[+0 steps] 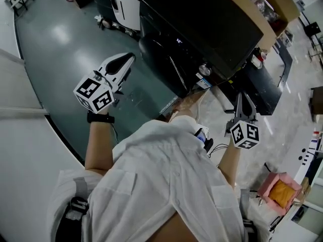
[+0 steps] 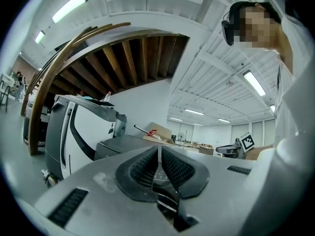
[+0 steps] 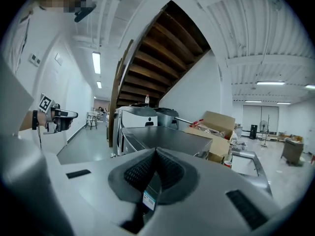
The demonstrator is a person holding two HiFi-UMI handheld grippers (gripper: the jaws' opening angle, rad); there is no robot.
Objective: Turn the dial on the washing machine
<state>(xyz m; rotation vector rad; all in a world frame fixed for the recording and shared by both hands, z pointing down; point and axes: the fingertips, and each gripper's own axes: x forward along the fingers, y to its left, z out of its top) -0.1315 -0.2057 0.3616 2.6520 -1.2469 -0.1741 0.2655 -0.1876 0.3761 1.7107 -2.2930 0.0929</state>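
"Tool check, L and R?"

"Left tool: jaws pressed together, nothing between them. Right tool: same, closed and empty. Both are held up in the air in front of the person, well apart from each other."

"Where's the dial?"

"Washing machine is the dark box ahead of the person. Dial looks like the small silvery round knob on its upper front edge, toward the corner on the person's right. In the head view it sits between the two tools, nearer the right one, but neither touches it."

"What's it set to?"

"Can't tell, it's too small to read any mark or pointer. Closed tools standing off the machine would fit a turn still to come or one already made — the pics don't settle which."

"How would it handle?"

"My guess: rigid, fixed to the panel, so it only spins on its own axis, prob. w/ some click resistance. Shiny finish, so it may slip under the ribbed pads. Best hold is on the rim, at two opposite sides, square to the face. Jaws would need to spread wider than the knob to take it. No squeezing hard, since it's a small part on a stem."
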